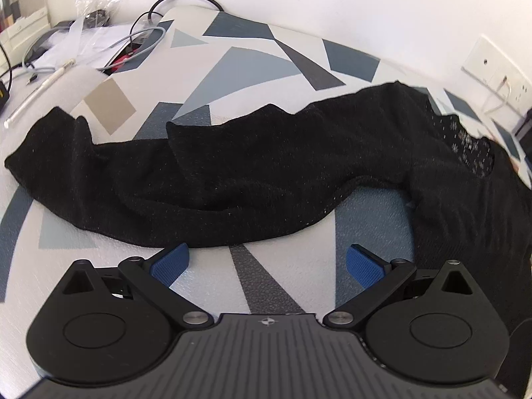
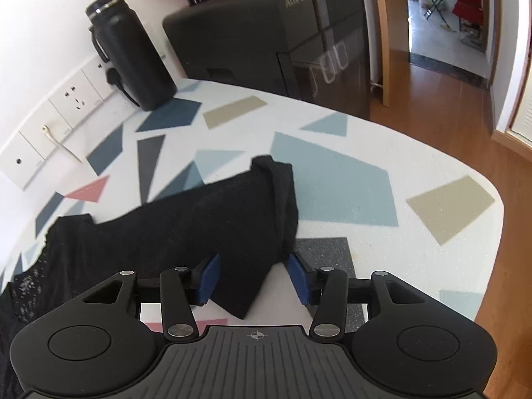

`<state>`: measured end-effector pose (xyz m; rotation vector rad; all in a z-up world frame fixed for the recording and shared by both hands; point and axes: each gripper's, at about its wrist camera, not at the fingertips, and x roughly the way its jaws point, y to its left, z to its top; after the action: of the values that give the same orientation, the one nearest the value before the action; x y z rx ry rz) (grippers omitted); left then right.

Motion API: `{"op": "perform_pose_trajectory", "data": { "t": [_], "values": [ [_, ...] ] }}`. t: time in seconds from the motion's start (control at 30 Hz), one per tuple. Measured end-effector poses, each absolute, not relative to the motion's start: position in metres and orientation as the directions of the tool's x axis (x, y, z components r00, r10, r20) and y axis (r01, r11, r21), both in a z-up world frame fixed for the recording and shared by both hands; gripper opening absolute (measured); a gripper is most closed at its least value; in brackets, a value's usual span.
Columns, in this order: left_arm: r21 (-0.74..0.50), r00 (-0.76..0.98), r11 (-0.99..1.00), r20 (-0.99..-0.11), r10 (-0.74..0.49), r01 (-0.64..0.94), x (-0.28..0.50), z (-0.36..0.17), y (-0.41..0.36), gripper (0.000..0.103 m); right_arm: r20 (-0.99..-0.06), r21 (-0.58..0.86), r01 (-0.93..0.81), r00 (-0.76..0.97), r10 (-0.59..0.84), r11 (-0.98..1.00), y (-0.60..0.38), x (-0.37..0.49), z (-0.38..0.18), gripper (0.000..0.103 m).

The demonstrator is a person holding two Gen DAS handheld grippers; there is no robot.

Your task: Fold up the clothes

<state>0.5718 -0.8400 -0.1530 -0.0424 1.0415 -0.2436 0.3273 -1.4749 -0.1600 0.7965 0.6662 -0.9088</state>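
Stretching crosswise ahead of the left hand-held gripper (image 1: 267, 262), the black knit garment (image 1: 266, 179) lies rumpled on the patterned desk (image 1: 282, 276), its long axis running left to right. Those jaws are spread wide, holding nothing. One end reaches between the right hand-held gripper (image 2: 254, 277)'s parted blue pads (image 2: 209, 277), unclamped. Beyond stands a black flask (image 2: 129, 50).

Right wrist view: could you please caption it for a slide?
Open right gripper straddling a sleeve of the black garment on the patterned table.
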Motion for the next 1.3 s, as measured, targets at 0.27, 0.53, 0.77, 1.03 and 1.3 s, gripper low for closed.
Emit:
{"op": "perform_pose_trajectory", "data": {
  "t": [0.27, 0.53, 0.77, 1.03, 1.3],
  "values": [
    [-0.079, 0.480, 0.977, -0.862, -0.166, 0.196, 0.572, -0.156, -0.849, 0.103, -0.778, 0.349, 0.865, 0.482, -0.402, 0.361, -1.482, 0.325, -0.175, 0.008],
    [-0.080, 0.488, 0.978, -0.857, -0.166, 0.192, 0.572, -0.157, -0.848, 0.103, -0.610, 0.500, 0.785, 0.619, -0.494, 0.367, -1.489, 0.310, -0.126, 0.002],
    [-0.128, 0.495, 0.977, -0.846, -0.197, 0.171, 0.573, -0.155, -0.841, 0.103, -0.525, 0.552, 0.679, 0.734, -0.431, 0.484, -1.493, 0.351, -0.071, 0.002],
    [-0.231, 0.518, 0.963, -0.812, -0.270, 0.140, 0.570, -0.153, -0.825, 0.103, -0.504, 0.489, 0.387, 0.857, -0.109, 0.782, -1.422, 0.472, -0.005, 0.002],
    [-0.375, 0.472, 0.920, -0.794, -0.383, 0.114, 0.568, -0.146, -0.798, 0.103, -0.550, 0.508, 0.109, 0.804, 0.225, 0.854, -1.322, 0.587, -0.006, 0.015]
  ]
}}
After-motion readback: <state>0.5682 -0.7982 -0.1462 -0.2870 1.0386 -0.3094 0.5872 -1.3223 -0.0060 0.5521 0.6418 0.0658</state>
